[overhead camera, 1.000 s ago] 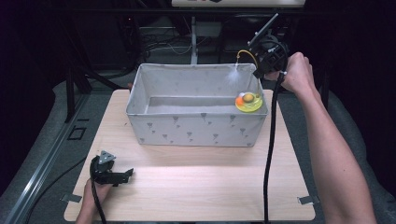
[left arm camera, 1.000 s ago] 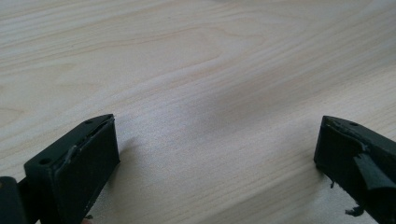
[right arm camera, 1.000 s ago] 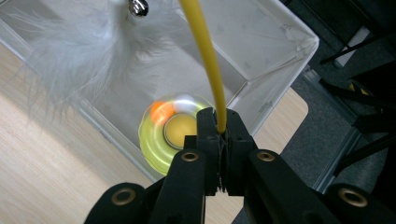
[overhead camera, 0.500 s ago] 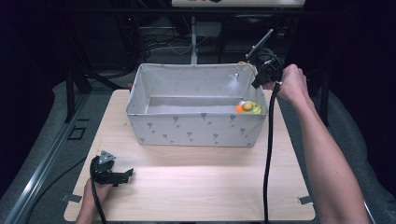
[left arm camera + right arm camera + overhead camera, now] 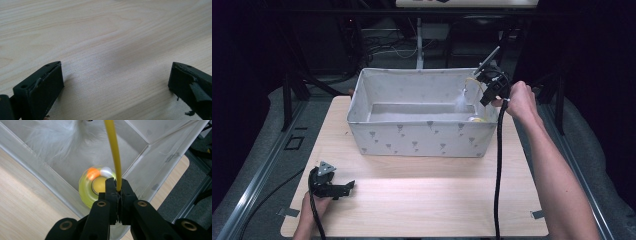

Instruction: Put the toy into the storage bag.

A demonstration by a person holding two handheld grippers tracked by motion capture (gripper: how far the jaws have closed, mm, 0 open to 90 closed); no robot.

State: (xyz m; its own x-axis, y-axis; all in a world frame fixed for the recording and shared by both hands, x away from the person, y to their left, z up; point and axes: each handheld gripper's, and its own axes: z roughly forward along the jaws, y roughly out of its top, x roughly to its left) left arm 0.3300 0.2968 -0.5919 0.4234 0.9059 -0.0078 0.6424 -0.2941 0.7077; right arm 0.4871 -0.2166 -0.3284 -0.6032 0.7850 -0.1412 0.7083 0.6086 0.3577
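R gripper (image 5: pixel 117 188) at table's 2 o'clock, over bin's right end: jaws pinched tight on thin yellow wand (image 5: pixel 113 150), white feather tuft (image 5: pixel 460 100) hanging off wand inside bin. Round yellow-green toy base (image 5: pixel 96 187) w/ orange + white balls down in grey fabric bin (image 5: pixel 422 140), at its 3 o'clock corner, just below jaw tips, wand rising from it. L gripper (image 5: pixel 343 187) at table's 7 o'clock, low over bare wood tabletop (image 5: pixel 112 45), jaws spread wide, nothing betw. them, well apart from bin.
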